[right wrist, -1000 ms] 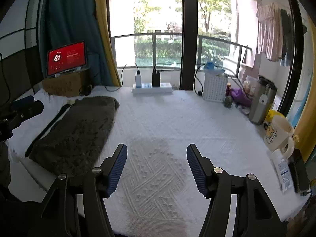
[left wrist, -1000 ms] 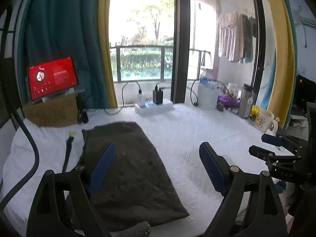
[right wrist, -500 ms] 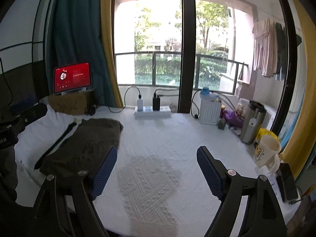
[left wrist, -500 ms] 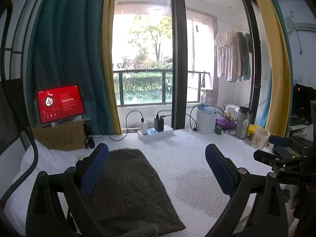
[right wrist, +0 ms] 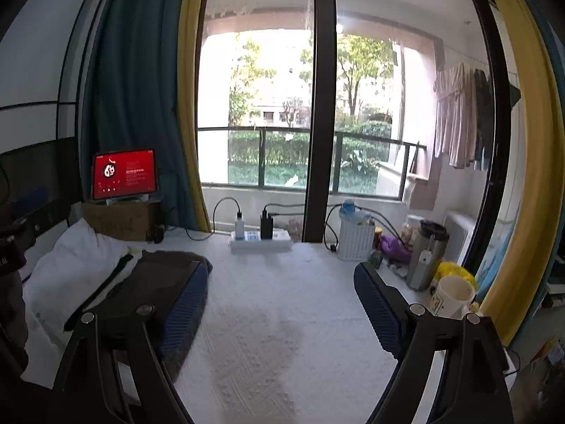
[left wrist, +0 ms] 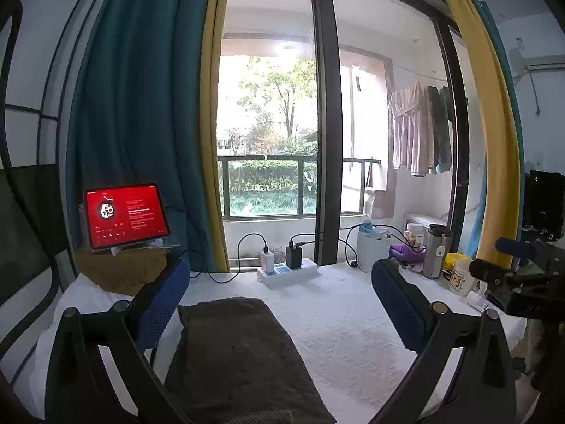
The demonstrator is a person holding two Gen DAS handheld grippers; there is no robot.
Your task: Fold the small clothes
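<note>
Brown folded garment (left wrist: pixel 243 357) lies flat, rectangular, on white cloth (left wrist: pixel 353 335).

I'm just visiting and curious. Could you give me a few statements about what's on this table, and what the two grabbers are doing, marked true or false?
1. Both the left gripper and the right gripper are open and hold nothing. True.
2. The dark cloth hangs from a gripper. False: it lies flat on the white cover.
3. The tablet shows a blue screen. False: it is red.
4. A mug stands on the right. True.
</note>
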